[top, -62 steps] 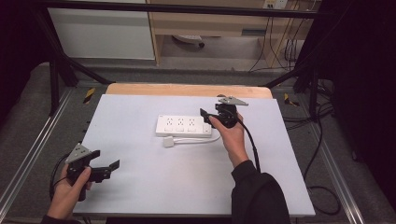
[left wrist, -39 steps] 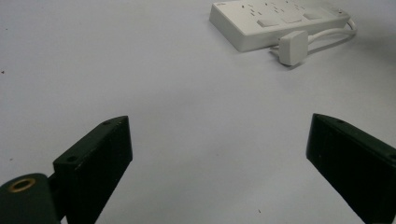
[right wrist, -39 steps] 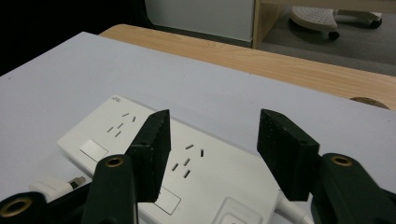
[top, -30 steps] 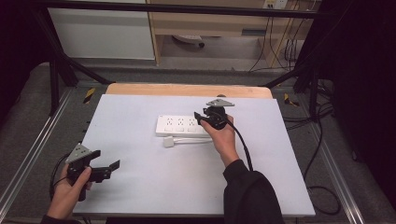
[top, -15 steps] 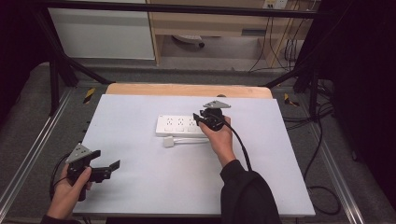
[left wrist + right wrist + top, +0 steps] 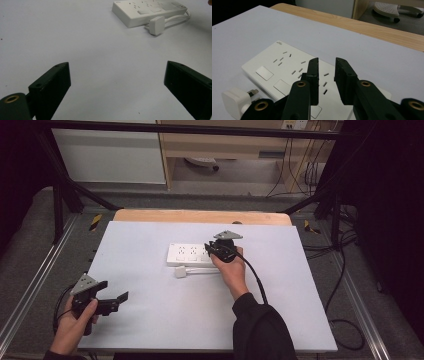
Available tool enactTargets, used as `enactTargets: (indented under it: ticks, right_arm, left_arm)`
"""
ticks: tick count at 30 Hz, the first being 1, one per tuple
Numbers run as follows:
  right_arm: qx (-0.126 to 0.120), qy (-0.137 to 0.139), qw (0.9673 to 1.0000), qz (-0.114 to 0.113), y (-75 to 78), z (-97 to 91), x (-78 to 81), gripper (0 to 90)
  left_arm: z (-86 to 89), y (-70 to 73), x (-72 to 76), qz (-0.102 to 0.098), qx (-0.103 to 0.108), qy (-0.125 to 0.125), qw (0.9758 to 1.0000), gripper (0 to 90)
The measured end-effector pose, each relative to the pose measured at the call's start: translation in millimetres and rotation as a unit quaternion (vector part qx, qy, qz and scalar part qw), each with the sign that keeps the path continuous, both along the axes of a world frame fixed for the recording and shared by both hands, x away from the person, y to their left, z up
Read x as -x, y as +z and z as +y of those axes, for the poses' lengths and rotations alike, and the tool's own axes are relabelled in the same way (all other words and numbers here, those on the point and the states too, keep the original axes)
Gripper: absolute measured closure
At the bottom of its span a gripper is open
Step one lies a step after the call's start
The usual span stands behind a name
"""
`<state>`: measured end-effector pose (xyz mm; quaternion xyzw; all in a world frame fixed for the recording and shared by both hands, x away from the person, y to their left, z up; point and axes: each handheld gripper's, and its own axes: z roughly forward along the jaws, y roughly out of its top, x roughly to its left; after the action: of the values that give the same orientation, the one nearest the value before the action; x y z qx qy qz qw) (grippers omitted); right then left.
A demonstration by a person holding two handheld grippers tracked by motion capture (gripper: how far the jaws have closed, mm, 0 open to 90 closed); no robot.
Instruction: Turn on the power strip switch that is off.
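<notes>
A: So, from the high view, where does it all sit?
B: On the tabletop the power strip lies mid-board, its plug just in front; the right tool hovers over the strip's right end.

A: And the left gripper view?
B: The left tool is spread wide, grasping nothing, well apart from the strip.

A: The right gripper view?
B: Its jaws have just been closing and stand narrow over the sockets, nothing between them. Better to settle squarely over the chosen spot before pressing.
</notes>
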<state>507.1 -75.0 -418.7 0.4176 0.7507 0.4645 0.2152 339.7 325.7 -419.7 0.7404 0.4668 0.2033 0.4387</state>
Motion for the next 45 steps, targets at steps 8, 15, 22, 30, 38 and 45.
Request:
enactTargets:
  ticks: [8,15,22,30,38,45]
  right_arm:
    - [0.001,0.008,1.0000,0.005,-6.4,6.6,1.3,78.4]
    - [-0.001,0.011,0.9999,0.007,-10.0,11.1,2.7,81.8]
    - [-0.003,0.017,0.9998,0.008,-13.5,15.4,4.2,83.9]
    - [-0.007,0.025,0.9996,0.007,-16.1,19.5,5.6,85.9]
    - [-0.010,0.031,0.9994,0.010,-19.4,23.6,7.4,86.9]
    - [-0.010,0.034,0.9993,0.009,-20.4,26.6,7.8,87.4]
  left_arm:
    - [0.0,0.0,-0.1,0.000,0.000,-0.001,1.0000,7.0]
    - [0.2,0.0,0.0,0.000,0.000,-0.001,1.0000,7.1]
    - [0.2,0.0,0.0,-0.001,0.000,-0.001,1.0000,7.1]
    - [0.4,0.1,0.0,-0.001,0.000,0.000,1.0000,7.1]
    - [0.6,0.1,0.0,-0.001,0.000,0.000,1.0000,7.1]
    - [0.8,0.2,0.1,-0.002,0.000,0.000,1.0000,7.1]
